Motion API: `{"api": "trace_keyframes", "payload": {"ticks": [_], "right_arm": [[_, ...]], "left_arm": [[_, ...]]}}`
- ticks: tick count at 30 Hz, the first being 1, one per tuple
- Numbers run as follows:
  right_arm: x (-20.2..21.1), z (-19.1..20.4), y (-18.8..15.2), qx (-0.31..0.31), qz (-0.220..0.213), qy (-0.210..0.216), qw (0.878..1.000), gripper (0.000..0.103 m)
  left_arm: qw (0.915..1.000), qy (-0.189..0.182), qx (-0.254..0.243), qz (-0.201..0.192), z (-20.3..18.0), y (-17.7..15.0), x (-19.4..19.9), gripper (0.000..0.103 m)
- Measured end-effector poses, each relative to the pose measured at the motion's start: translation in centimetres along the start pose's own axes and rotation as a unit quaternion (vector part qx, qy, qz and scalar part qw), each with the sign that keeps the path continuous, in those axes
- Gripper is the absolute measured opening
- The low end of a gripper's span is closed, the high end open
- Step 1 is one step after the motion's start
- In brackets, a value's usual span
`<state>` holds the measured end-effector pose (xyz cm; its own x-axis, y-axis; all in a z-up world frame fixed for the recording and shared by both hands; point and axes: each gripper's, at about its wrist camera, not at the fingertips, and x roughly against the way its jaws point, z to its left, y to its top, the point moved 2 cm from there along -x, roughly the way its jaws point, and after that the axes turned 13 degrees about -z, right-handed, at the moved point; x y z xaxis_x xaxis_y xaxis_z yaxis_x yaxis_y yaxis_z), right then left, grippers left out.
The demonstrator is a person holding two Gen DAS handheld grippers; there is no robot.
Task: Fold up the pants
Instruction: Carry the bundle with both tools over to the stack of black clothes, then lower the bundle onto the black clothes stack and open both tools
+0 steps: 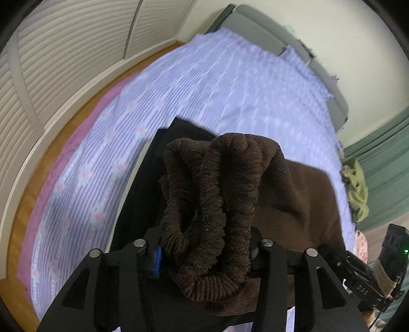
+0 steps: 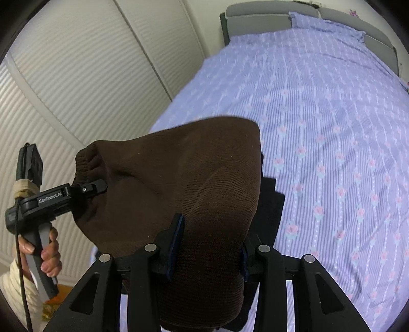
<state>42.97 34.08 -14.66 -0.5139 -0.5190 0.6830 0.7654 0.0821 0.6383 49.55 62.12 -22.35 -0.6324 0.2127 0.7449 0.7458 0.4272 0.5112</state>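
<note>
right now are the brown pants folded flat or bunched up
Bunched up: brown pants hang lifted off the bed, waistband gathered in the left claw, right claw gripping fabric.

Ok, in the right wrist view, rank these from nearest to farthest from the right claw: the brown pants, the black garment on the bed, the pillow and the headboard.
1. Brown pants: gripped in the right claw.
2. Black garment: just behind, on the right, lying on the bed.
3. Pillow: far end, upper right.
4. Headboard: behind the pillow, against the wall; close to the pillow, but slightly farther.

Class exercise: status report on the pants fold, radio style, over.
Left gripper shut on pants at the bunched waistband. Right gripper shut on the pants' plain cloth. Pants held above the bed. Dark garment underneath.
</note>
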Motion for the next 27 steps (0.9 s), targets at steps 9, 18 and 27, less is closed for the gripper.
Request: {"api": "trace_keyframes", "payload": {"ticks": [9, 18, 27], "right_arm": [[-0.1, 1.7, -0.7, 0.047, 0.015, -0.009, 0.999, 0.061], [7.0, 2.7, 0.9, 0.075, -0.057, 0.017, 0.995, 0.077], [19.6, 0.5, 0.5, 0.085, -0.136, -0.001, 0.987, 0.092]], "left_arm": [[0.9925, 0.071, -0.099, -0.007, -0.4, -0.5, 3.5, 0.072], [0.9788, 0.093, -0.161, -0.086, -5.7, -1.0, 11.1, 0.086], [0.9552, 0.092, -0.222, -0.172, -15.0, -6.9, 19.8, 0.102]]}}
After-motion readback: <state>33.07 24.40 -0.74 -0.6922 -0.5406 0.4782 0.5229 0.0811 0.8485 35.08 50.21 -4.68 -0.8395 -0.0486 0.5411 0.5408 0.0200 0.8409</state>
